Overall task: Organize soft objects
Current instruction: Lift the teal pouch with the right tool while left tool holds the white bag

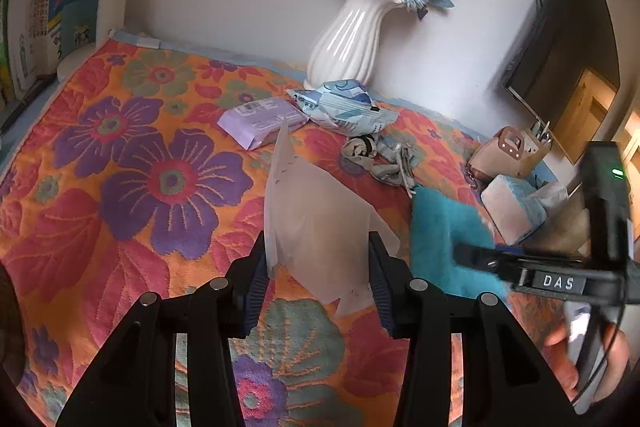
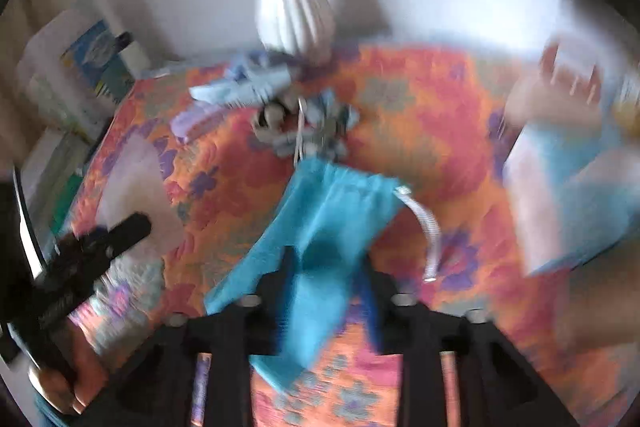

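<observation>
Holding a translucent white plastic bag (image 1: 316,223) between the pads of my left hand-held gripper (image 1: 318,259), I keep it raised above the flowered cloth (image 1: 120,187). My right hand-held gripper (image 2: 326,287), marked "DAS", is clamped on a turquoise drawstring pouch (image 2: 332,211). Farther off lie a purple packet (image 1: 260,121) with a barcode, a blue-white packet (image 1: 344,105) and a white vase (image 1: 352,39).

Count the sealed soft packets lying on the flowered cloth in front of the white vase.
2. The purple packet lies left, and the blue-and-white packet lies right, by the foot of the vase. Others may be hidden behind the held translucent bag.
</observation>
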Demonstrator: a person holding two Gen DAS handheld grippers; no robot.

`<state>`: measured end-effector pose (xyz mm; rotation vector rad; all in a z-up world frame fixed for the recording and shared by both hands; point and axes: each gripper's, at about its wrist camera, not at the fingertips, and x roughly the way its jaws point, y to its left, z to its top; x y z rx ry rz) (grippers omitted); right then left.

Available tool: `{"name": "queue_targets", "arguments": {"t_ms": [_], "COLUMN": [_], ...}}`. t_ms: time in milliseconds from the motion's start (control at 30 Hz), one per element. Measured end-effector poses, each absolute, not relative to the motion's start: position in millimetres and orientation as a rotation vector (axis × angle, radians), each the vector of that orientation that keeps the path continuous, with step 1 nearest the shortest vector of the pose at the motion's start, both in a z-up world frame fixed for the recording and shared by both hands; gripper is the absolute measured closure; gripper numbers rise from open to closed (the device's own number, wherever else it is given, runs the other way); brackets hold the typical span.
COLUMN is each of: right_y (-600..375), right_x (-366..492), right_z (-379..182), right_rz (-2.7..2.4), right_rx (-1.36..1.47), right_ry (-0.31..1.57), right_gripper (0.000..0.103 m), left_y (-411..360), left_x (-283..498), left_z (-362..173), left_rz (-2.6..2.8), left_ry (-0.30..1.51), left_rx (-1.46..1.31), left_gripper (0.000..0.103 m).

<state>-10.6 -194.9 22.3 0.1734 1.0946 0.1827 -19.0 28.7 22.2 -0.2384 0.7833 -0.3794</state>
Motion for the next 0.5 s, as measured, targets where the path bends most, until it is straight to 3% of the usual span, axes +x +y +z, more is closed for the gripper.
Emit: {"name": "queue_targets", "arguments": {"t_ms": [33,133,233,400,500], "right_y": [-198.2,-199.6,-183.5,-133.6,-128.7], "right_x": [-7.2,-8.1,-9.4,-11.5,-8.0], "right_z": [14.7,5.3,4.4,-6.2,-5.7], "right_rz": [0.187,0.197,0.177,0.035,0.053], "right_rx": [0.243,0.36,0.308,0.004,-0.011], "right_ry": [1.122,1.115,1.099,1.045,1.038], "right_gripper": [0.039,0.018,0.004,0.0,0.0], "left_y": [28.2,28.9,32.1,41.6,44.1], "left_x": [-19.7,-21.0,-19.2,-13.7,-11.7], "left_z": [22.7,23.4,21.9,16.4,14.1], "left_rz": [-0.38,-0.382,-0.387,-0.397,-0.405], "left_ry": [0.78,0.774,0.784,0.812,0.825], "left_rx": [-0.234,-0.237,-0.262,-0.331,-0.355], "left_gripper": [0.061,0.061,0.061,0.061,0.061]}}
